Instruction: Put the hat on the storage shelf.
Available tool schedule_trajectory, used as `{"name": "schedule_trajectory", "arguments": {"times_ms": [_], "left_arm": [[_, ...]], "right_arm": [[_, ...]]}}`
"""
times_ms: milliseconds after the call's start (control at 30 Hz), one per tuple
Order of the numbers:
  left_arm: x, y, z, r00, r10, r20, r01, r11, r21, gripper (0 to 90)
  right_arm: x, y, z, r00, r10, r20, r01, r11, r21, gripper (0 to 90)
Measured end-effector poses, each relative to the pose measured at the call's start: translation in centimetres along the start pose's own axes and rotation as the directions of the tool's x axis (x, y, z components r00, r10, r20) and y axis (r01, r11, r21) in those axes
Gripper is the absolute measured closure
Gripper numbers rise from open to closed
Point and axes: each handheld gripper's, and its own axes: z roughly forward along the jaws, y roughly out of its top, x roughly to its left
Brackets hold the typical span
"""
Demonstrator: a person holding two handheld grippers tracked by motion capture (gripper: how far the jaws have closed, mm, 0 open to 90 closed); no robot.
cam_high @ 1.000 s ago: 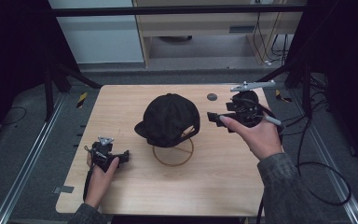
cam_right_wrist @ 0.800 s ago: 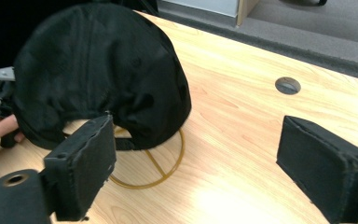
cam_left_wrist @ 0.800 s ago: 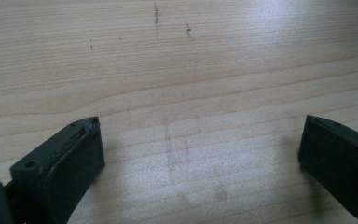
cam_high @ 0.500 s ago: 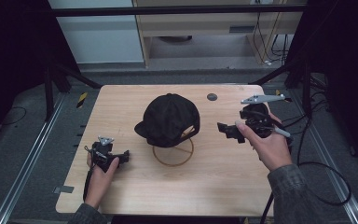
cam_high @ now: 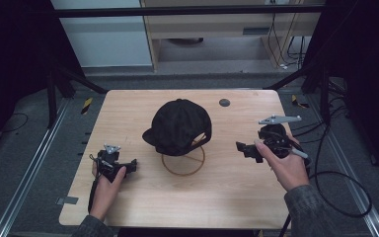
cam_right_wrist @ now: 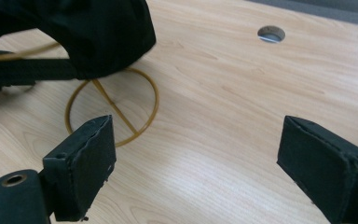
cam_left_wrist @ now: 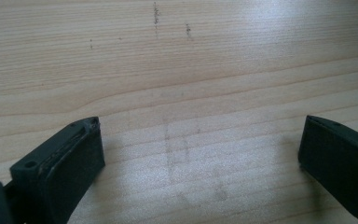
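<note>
A black cap (cam_high: 180, 126) sits on a gold wire stand (cam_high: 183, 163) in the middle of the wooden table (cam_high: 227, 197). In the right gripper view the cap (cam_right_wrist: 74, 32) is at the upper left, above the stand's ring base (cam_right_wrist: 114, 109). My right gripper (cam_high: 243, 148) is held right of the cap, apart from it and pointing at it. Its jaws (cam_right_wrist: 196, 135) stand wide open over bare wood. My left gripper (cam_high: 131, 165) rests near the table's front left. It too is wide open (cam_left_wrist: 200, 135), with nothing between the jaws.
A small round hole (cam_high: 224, 102) lies in the table behind the cap, and shows too in the right gripper view (cam_right_wrist: 271, 33). A black cable (cam_high: 340, 192) trails off the table's right edge. Metal rails run along the floor on both sides.
My right gripper has drawn back from the cap, moving right and toward the front of the table. The left gripper and the cap have stayed put.
</note>
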Motion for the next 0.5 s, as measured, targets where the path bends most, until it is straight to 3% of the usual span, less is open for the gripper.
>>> {"name": "schedule_trajectory", "arguments": {"times_ms": [500], "left_arm": [[0.0,0.0,0.0,1.0,0.0,0.0,0.0,1.0,0.0,0.0]], "right_arm": [[-1.0,-2.9,1.5,0.9998,0.019,0.008,-0.02,0.999,0.026,12.4]]}}
